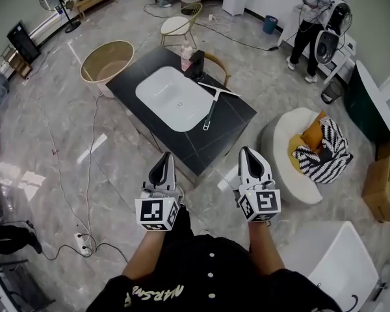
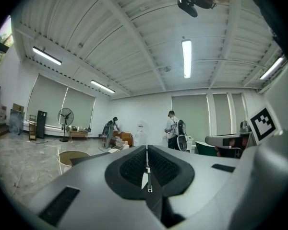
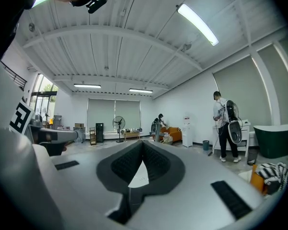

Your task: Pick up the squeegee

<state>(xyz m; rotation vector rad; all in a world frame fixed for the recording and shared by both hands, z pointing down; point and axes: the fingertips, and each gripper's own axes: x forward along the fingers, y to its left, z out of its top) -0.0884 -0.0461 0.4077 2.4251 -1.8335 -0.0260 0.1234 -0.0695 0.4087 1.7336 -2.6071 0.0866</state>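
Holding one tool in each hand, the person keeps both arms out in front of a dark shirt (image 1: 211,268), side by side and a little apart. The left gripper (image 1: 165,157) and the right gripper (image 1: 246,151) both point flat ahead, toward the table. In the left gripper view, the two jaws of the left gripper (image 2: 147,148) are pressed together with nothing between them. The right gripper view shows the same for the right gripper (image 3: 143,143): jaws closed tight, nothing held (only a thin line shows where they meet). Both tools hang over the shiny grey floor (image 1: 84,142), just short of the near corner of the black table (image 1: 229,121).

A white sink bowl (image 1: 172,98) is set in the table top. The squeegee (image 1: 212,108) lies flat on the table just beside the bowl, on its right side in the head view. It is shaped like a T. It has a long thin dark handle that points back toward the person, and a pale bar for the blade across the far end. Nothing touches it, and it is well apart from both tools.

Behind it, a pink bottle (image 1: 186,58) and a small black thing (image 1: 197,62) stand at the far edge of the table. A round tan tub (image 1: 107,62) sits on the floor to the left. Another person (image 1: 315,18) stands far off by the wall.
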